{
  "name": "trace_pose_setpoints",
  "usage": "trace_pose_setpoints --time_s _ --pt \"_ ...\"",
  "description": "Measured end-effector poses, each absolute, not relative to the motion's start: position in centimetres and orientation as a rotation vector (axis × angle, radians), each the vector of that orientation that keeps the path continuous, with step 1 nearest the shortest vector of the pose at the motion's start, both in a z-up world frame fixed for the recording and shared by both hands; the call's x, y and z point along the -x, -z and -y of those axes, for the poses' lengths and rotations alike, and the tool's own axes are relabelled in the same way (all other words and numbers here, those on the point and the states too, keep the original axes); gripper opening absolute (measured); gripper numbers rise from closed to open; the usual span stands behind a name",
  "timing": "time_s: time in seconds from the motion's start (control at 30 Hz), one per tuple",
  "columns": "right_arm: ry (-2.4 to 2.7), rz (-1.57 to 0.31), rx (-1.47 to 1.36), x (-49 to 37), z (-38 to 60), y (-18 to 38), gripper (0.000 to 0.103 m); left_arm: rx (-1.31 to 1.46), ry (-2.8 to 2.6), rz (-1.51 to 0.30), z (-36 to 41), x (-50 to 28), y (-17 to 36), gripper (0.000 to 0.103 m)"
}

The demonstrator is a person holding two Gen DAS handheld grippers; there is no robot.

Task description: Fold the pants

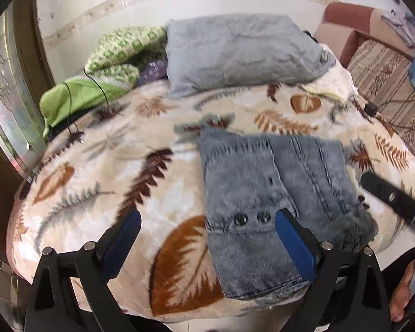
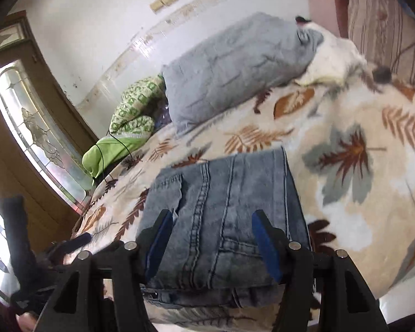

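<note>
The folded jeans (image 1: 276, 193) are lying as a compact bundle on the leaf-print blanket (image 1: 110, 171), close to the bed's near edge and well apart from the grey pillow (image 1: 240, 52) at the far side. The left gripper (image 1: 207, 238) is hanging over the bundle's left part with its blue pads spread wide, nothing pinched between them. The right gripper (image 2: 213, 238) is hovering over the near end of the jeans (image 2: 224, 210), jaws partly open, the denim showing between the pads but not squeezed by them.

The likely trouble is the near edge: the bundle's lower hem is sitting right at the blanket's drop, so a brush from either finger in passing could be dragging the top layer off and undoing the fold. The layers are also looking uneven at the right side, where a thick lip is bulging, and that could be springing open by itself.

The bundle's long axis is running from the near edge toward the pillow, with the two dark buttons (image 1: 251, 218) lying toward the near end.
</note>
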State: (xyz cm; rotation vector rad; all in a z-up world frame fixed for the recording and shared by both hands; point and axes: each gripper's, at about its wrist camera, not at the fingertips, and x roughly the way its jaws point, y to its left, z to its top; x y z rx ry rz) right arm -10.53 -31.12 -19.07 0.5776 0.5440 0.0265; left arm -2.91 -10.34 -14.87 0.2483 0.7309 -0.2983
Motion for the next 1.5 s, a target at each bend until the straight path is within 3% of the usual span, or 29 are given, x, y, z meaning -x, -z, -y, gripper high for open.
trace_pose_setpoints --time_s 0.17,0.53,0.67,0.97,1.5 --pt "-0.022 -0.528 -0.552 10.3 30.6 18.5 0.067 -0.255 0.271 -0.684 10.1 2.9 13.2 0.097" --pt "0.055 -0.435 -0.492 11.5 30.5 17.2 0.096 -0.222 0.225 -0.672 9.5 2.8 11.8 0.098" --pt "0.115 -0.422 -0.479 11.6 30.5 16.8 0.101 -0.204 0.212 -0.675 9.1 2.6 11.6 0.098" --pt "0.2 -0.315 -0.234 12.8 27.8 14.5 0.103 -0.185 0.173 -0.631 7.9 2.3 10.5 0.098" --pt "0.117 -0.43 -0.317 11.5 28.3 16.2 0.103 -0.191 0.144 -0.634 7.4 2.1 10.6 0.098"
